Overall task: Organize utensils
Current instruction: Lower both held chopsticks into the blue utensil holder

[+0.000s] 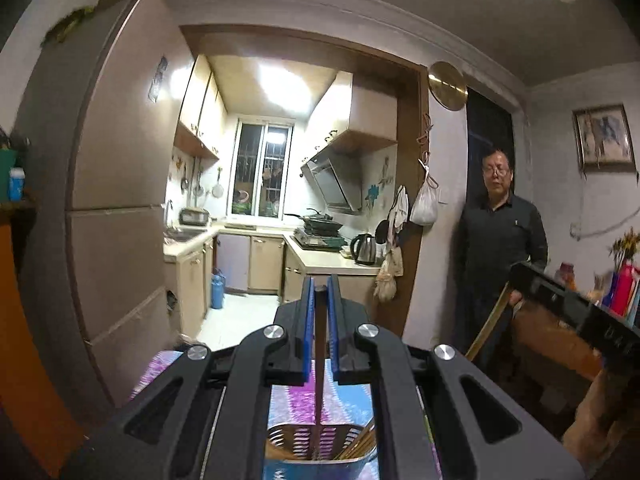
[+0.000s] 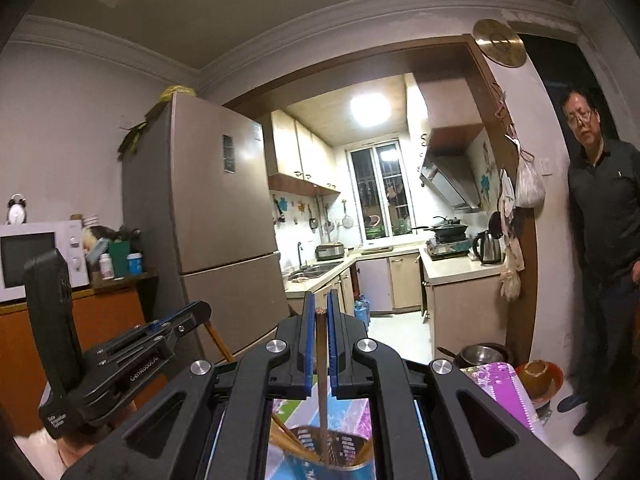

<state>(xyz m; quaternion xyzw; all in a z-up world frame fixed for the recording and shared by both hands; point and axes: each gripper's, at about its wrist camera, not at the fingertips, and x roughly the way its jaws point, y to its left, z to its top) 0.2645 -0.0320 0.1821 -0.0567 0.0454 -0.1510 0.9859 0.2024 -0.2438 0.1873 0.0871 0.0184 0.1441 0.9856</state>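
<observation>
Left hand-held gripper (image 1: 320,300) is clamped on a chopstick (image 1: 319,360) w/ its tip down in the slotted holder (image 1: 288,440). Right hand-held gripper (image 2: 319,312) pinches another chopstick (image 2: 322,380), also in the holder. Some sticks already in there, so prob near done, just gotta let go. Can't see what else is left on the tabletop (image 1: 352,396).

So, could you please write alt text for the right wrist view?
The right gripper pinches a brown chopstick upright over a slotted utensil holder on a patterned cloth. The left gripper is at left; a kitchen lies behind.
</observation>
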